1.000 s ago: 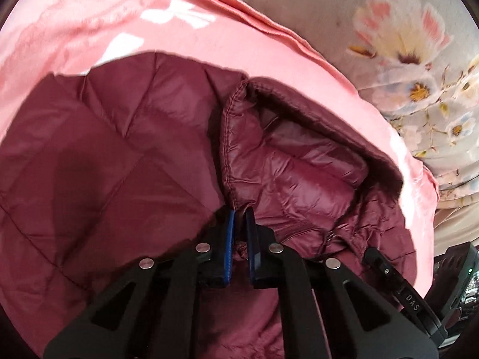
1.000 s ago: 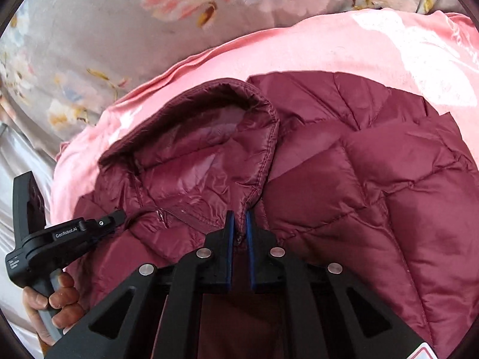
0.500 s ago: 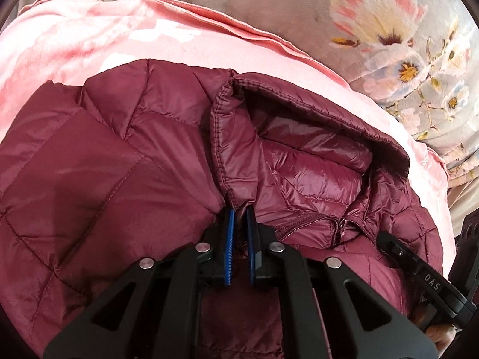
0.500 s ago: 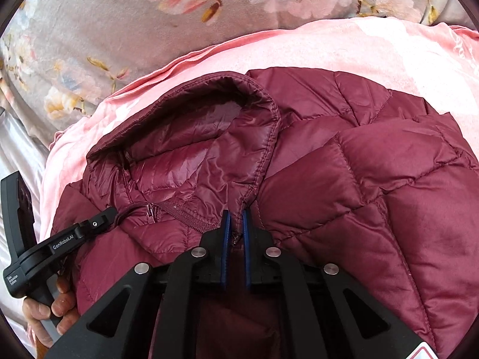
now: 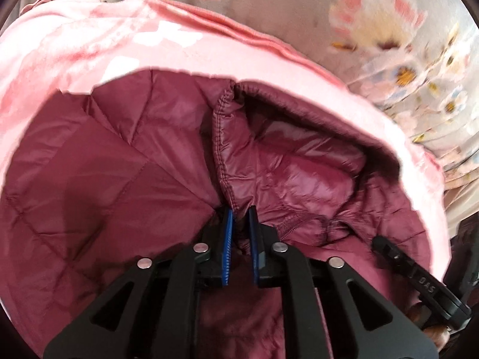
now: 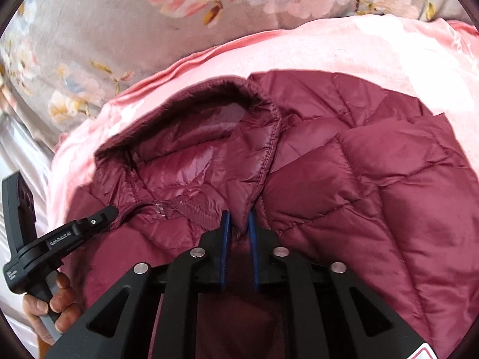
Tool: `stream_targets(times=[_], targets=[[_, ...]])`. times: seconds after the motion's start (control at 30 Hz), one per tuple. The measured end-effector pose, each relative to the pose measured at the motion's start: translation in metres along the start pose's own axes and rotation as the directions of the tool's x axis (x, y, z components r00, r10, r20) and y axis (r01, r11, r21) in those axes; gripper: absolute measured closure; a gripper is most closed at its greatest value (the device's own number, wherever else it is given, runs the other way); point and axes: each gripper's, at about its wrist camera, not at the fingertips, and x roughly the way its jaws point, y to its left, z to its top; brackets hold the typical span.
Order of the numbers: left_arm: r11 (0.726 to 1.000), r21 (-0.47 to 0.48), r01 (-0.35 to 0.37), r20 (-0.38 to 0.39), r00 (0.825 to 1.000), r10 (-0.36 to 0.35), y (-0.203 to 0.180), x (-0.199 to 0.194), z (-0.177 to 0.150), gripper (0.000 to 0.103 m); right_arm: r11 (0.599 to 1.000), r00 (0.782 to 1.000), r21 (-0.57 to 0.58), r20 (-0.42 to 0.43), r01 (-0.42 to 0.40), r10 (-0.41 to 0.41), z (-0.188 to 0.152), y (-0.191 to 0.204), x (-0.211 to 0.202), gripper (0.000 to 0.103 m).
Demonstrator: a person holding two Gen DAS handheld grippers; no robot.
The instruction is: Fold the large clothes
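- While spread on a pink blanket (image 5: 89, 48), maroon quilted jacket (image 6: 389, 185) with hood open;
- Left gripper (image 5: 239, 227) and right gripper (image 6: 238, 224) both opening, narrow gaps, collar fabric between the pads;
- Floral bedding (image 6: 89, 30) beyond.

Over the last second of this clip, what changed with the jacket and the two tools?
Both tools are opening: the left tool and right tool were clamped on the maroon jacket at the collar; fabric remains between the widening pads. The jacket stays spread on the pink blanket, collar open as before.
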Motion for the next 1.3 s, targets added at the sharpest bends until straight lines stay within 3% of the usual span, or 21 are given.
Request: stream_targets(times=[0.1, 0.17, 0.2, 0.3, 0.43, 0.57, 0.6, 0.63, 0.67, 0.7, 0.77, 0.87, 0.93, 1.1, 1.3], targets=[[1.000, 0.006, 0.021, 0.048, 0.999, -0.021, -0.001, -0.025, 0.012, 0.078, 0.994, 0.996, 0.073, 0.047, -0.080, 0.076, 0.017, -0.011, -0.019, 0.079], [0.999, -0.010, 0.040, 0.078, 0.996, -0.039, -0.003, -0.036, 0.028, 0.068, 0.980, 0.988, 0.133, 0.067, -0.147, 0.139, 0.029, -0.017, -0.022, 0.068], [0.998, -0.026, 0.057, 0.085, 0.995, -0.055, -0.003, -0.038, 0.036, 0.063, 0.964, 0.979, 0.180, 0.083, -0.196, 0.184, 0.040, -0.021, -0.022, 0.060], [0.984, -0.114, 0.135, 0.090, 0.988, -0.125, -0.005, -0.035, 0.065, 0.047, 0.921, 0.958, 0.269, 0.113, -0.284, 0.262, 0.062, -0.026, -0.012, 0.054], [0.964, -0.209, 0.164, 0.046, 0.986, -0.158, -0.010, -0.004, 0.093, 0.039, 0.855, 0.938, 0.386, 0.131, -0.346, 0.321, 0.083, -0.029, 0.014, 0.051], [0.929, -0.339, 0.148, -0.070, 0.981, -0.182, 0.000, 0.038, 0.100, 0.039, 0.788, 0.933, 0.509, 0.099, -0.347, 0.347, 0.089, -0.035, 0.046, 0.051], [0.926, -0.358, 0.120, -0.086, 0.983, -0.161, 0.004, 0.045, 0.101, 0.042, 0.775, 0.936, 0.535, 0.092, -0.335, 0.340, 0.089, -0.038, 0.053, 0.057], [0.928, -0.361, 0.090, -0.094, 0.987, -0.132, 0.006, 0.050, 0.102, 0.045, 0.774, 0.937, 0.538, 0.095, -0.334, 0.337, 0.089, -0.038, 0.055, 0.070], [0.935, -0.349, 0.061, -0.103, 0.989, -0.103, 0.007, 0.052, 0.102, 0.060, 0.784, 0.940, 0.529, 0.091, -0.326, 0.329, 0.090, -0.038, 0.054, 0.079], [0.942, -0.333, 0.041, -0.115, 0.990, -0.083, 0.006, 0.054, 0.102, 0.086, 0.805, 0.947, 0.507, 0.080, -0.308, 0.312, 0.091, -0.037, 0.053, 0.092], [0.957, -0.289, 0.021, -0.150, 0.986, -0.067, 0.005, 0.059, 0.100, 0.098, 0.880, 0.968, 0.410, 0.038, -0.240, 0.246, 0.092, -0.027, 0.050, 0.098], [0.977, -0.215, 0.003, -0.155, 0.987, -0.037, 0.002, 0.060, 0.091, 0.100, 0.965, 0.994, 0.244, -0.024, -0.100, 0.110, 0.086, -0.011, 0.052, 0.100], [0.985, -0.174, -0.010, -0.156, 0.988, -0.018, 0.000, 0.061, 0.080, 0.101, 0.991, 0.999, 0.135, -0.050, -0.008, 0.015, 0.081, 0.000, 0.057, 0.101], [0.993, -0.106, -0.052, -0.131, 0.991, 0.038, -0.003, 0.071, 0.060, 0.101, 0.995, 0.993, -0.009, -0.057, 0.102, -0.103, 0.069, 0.013, 0.071, 0.102], [0.997, -0.026, -0.066, -0.059, 0.996, 0.064, -0.008, 0.075, 0.049, 0.101, 0.969, 0.979, -0.142, -0.003, 0.201, -0.203, 0.059, 0.023, 0.076, 0.103]])
